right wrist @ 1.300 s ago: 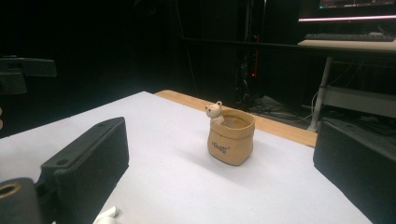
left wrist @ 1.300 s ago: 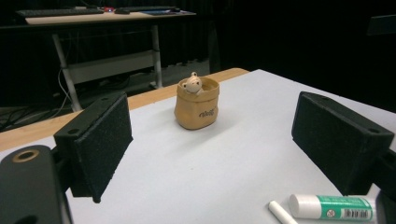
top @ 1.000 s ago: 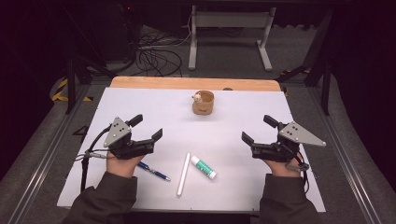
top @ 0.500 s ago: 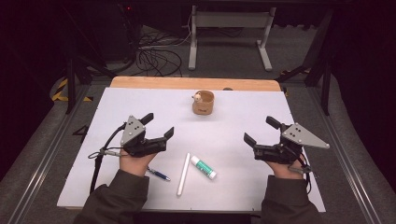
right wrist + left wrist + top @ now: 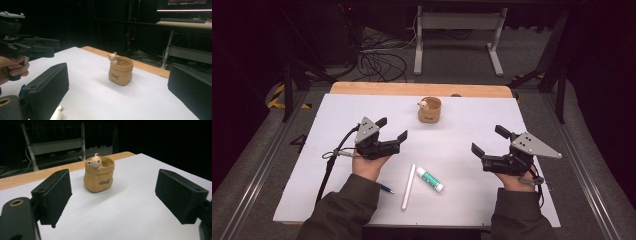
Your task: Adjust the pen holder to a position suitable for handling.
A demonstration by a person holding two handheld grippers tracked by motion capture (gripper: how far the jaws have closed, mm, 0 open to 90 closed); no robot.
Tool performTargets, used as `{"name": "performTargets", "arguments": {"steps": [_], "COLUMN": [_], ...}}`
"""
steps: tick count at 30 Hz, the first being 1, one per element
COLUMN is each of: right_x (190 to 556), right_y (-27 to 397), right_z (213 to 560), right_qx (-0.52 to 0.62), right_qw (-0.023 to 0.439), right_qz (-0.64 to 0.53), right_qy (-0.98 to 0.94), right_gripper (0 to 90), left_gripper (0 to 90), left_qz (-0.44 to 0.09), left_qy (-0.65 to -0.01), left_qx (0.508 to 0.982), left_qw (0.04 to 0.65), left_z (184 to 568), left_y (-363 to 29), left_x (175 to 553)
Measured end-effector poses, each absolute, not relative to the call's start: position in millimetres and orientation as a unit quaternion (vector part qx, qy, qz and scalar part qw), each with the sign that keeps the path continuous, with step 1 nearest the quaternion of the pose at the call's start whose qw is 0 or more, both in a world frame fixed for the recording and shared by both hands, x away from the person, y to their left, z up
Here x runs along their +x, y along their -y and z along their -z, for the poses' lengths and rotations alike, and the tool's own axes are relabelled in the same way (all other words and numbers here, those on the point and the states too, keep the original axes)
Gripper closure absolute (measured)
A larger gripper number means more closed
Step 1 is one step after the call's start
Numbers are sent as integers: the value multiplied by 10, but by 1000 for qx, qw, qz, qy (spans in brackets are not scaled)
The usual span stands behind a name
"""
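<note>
A tan sack-shaped cup (image 5: 429,110) with a small bear figure on its rim stands at the far middle of the white table top (image 5: 317,145). My left gripper (image 5: 391,129) hovers left of and nearer than the cup, open and empty, its jaws pointing toward it. In the left gripper view the cup (image 5: 99,174) stands ahead between the two wide-apart jaws. My right gripper (image 5: 489,140) is held at the right side of the table, open with nothing between its jaws. In the right gripper view the cup (image 5: 120,70) stands ahead, and the left gripper (image 5: 37,47) shows at upper left.
A white stick (image 5: 408,186) and a white tube with a green label (image 5: 429,179) lie near the front edge between my forearms. A blue pen (image 5: 386,189) pokes out from under the left sleeve. A wooden strip (image 5: 412,89) borders the far edge.
My left gripper has moved right and a little forward, toward the cup, and its forearm now covers most of the blue pen. The right gripper has stayed put.
</note>
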State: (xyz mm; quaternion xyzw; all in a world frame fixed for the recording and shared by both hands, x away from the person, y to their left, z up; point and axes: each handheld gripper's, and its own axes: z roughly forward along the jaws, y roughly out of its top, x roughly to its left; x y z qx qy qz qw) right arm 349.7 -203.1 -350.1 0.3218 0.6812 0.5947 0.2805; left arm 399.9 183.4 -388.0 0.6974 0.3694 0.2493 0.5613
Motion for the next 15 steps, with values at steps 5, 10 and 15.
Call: {"name": "performTargets", "arguments": {"steps": [5, 10, 15], "right_x": [3497, 3505, 3500], "right_y": [2036, 2022, 2021], "right_z": [3499, 3505, 3499], "right_qx": [322, 321, 319], "right_qw": [281, 280, 280], "right_qz": [-597, -595, -595], "right_qy": [-680, -682, -682], "right_gripper": [41, 41, 41], "left_gripper": [161, 162, 167], "left_qz": [-237, -243, -255], "left_qy": [-368, -360, -354], "left_qx": [697, 700, 703], "left_qw": [568, 567, 561], "left_z": [3908, 3883, 3869], "left_y": [-1746, -1654, -1573], "left_x": [4110, 4220, 4324]}}
